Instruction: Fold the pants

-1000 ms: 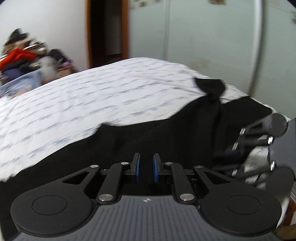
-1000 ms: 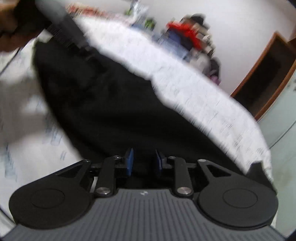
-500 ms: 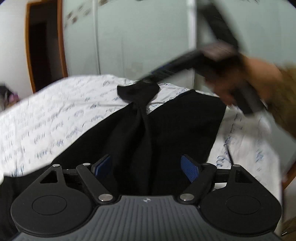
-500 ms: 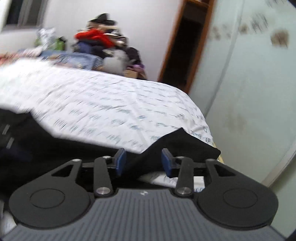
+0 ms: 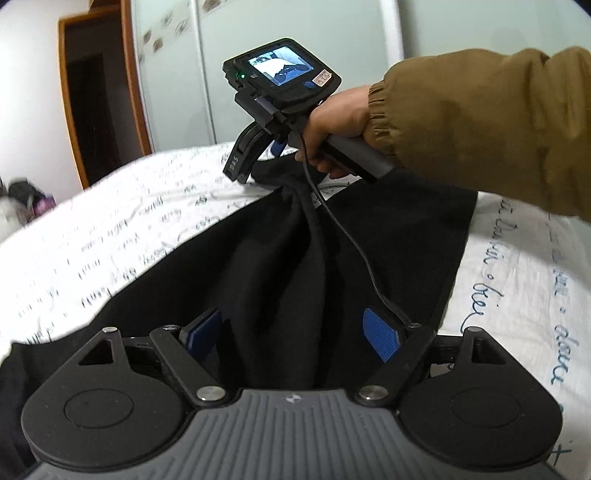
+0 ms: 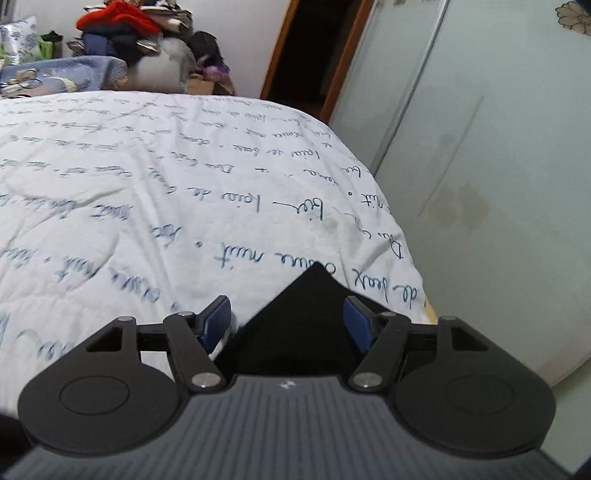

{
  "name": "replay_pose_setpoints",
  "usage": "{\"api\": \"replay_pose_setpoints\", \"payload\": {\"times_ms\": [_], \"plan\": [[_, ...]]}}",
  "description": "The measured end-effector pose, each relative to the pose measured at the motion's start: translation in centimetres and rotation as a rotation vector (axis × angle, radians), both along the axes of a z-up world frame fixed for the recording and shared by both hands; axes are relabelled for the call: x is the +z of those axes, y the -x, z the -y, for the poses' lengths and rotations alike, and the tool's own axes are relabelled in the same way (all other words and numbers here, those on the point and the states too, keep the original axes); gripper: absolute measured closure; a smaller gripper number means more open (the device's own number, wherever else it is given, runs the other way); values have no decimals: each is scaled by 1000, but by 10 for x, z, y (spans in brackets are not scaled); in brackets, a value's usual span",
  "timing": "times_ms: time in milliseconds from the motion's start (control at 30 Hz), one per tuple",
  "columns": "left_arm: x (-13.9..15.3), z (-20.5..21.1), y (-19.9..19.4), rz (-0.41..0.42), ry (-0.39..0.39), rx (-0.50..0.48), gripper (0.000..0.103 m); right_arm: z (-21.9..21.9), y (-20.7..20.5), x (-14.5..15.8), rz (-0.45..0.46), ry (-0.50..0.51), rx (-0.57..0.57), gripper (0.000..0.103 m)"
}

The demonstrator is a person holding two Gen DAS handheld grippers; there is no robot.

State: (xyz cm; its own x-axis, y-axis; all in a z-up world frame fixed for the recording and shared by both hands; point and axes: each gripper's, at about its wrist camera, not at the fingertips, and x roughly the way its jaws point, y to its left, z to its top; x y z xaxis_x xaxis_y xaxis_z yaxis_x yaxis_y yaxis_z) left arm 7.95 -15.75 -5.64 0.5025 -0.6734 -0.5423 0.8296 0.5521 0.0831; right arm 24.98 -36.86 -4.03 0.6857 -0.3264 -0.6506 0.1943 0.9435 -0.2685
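Observation:
Black pants (image 5: pixel 388 236) lie spread on the white printed bedcover (image 5: pixel 140 221). A bunched ridge of cloth runs from my left gripper (image 5: pixel 293 334) up to the far corner. The left gripper stands open just above the cloth, and its blue pads (image 5: pixel 380 338) touch nothing. At that far corner a hand in a brown sleeve (image 5: pixel 480 122) holds my right gripper (image 5: pixel 258 162). In the right wrist view, the right gripper (image 6: pixel 287 323) has its jaws opening. A pointed corner of the pants (image 6: pixel 306 295) lies loose between them.
Pale sliding wardrobe doors (image 6: pixel 480 147) stand close past the bed's far edge, beside a dark doorway (image 6: pixel 314 44). A pile of clothes (image 6: pixel 122 22) sits beyond the bed. The right gripper's cable (image 5: pixel 354 243) hangs across the pants.
Both grippers were shut and now stand open. The right gripper swung across the bed to the pants' far corner by the wardrobe. The left view turned toward that corner.

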Motion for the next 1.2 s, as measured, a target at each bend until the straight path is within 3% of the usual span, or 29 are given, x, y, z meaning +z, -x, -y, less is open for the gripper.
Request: {"api": "replay_pose_setpoints", "payload": {"times_ms": [100, 167, 233, 467, 833, 967, 1000, 1067, 1200], "plan": [[-1, -4, -5, -39, 14, 7, 14, 8, -19, -10, -39, 17, -49, 41], [-1, -4, -6, -45, 17, 7, 13, 16, -22, -13, -56, -21, -65, 59], [-1, -2, -9, -41, 16, 5, 13, 21, -16, -10, -34, -54, -82, 97], [0, -4, -11, -62, 36, -39, 13, 36, 37, 20, 158, -168, -129, 99], [12, 13, 2, -44, 21, -78, 12, 81, 174, 69, 457, -425, -237, 99], [13, 23, 5, -36, 12, -55, 13, 91, 209, 75, 519, -449, -261, 99], [13, 26, 7, -16, 1, -45, 18, 95, 215, 76, 531, -462, -263, 99], [13, 31, 12, 19, -29, -44, 38, 100, 223, 75, 550, -491, -268, 99], [11, 40, 13, 24, -70, -47, 69, 107, 235, 76, 587, -521, -270, 99]]}}
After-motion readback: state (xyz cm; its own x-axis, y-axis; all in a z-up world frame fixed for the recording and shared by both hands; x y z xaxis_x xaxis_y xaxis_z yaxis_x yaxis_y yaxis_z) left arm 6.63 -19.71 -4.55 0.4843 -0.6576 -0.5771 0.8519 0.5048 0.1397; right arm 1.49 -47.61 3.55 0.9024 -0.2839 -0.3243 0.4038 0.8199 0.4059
